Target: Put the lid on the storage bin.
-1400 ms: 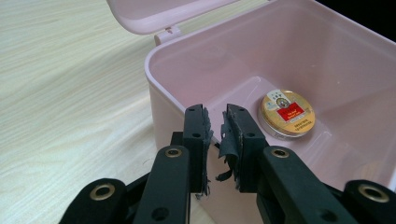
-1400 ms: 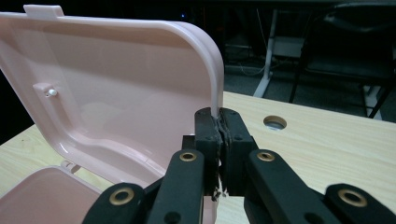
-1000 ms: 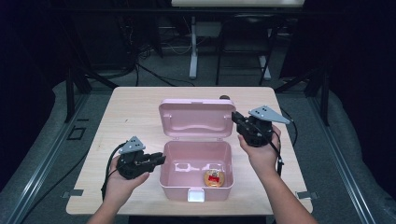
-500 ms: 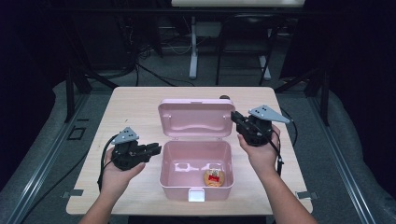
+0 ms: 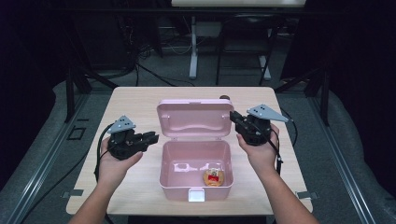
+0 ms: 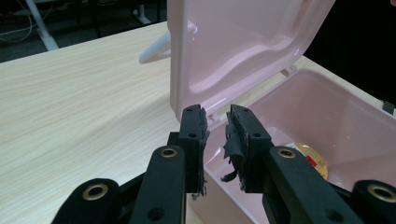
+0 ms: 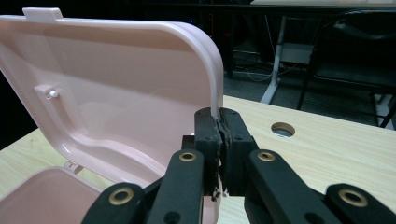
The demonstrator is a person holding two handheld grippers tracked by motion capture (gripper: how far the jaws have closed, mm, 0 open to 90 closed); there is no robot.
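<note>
A pink plastic box [image 5: 164, 170] stands open mid-table, its lid [image 5: 195, 119] upright. A small round amber item with a red label [image 5: 213, 177] lies in the box's front right corner, also visible past the left jaws [image 6: 312, 158]. My right gripper [image 5: 234, 117] is shut on the lid's right edge [image 7: 215, 70], which runs between the pads [image 7: 219, 119]. My left gripper [image 5: 152, 137] hovers by the box's left side, level with the lid's lower corner [image 6: 180, 109]. Its jaws [image 6: 215, 121] have just been opening and stand a little apart with nothing between them.
The wooden table [image 5: 130, 105] has a round cable hole [image 7: 282, 129] behind the box at the right. The box's pale handle [image 6: 154, 50] sticks out behind the lid. Desk legs, chairs and cables fill the dark floor beyond the table's far edge.
My left gripper has risen and drawn back from the box's left wall toward the lid's corner. The right gripper and the lid have stayed put.
</note>
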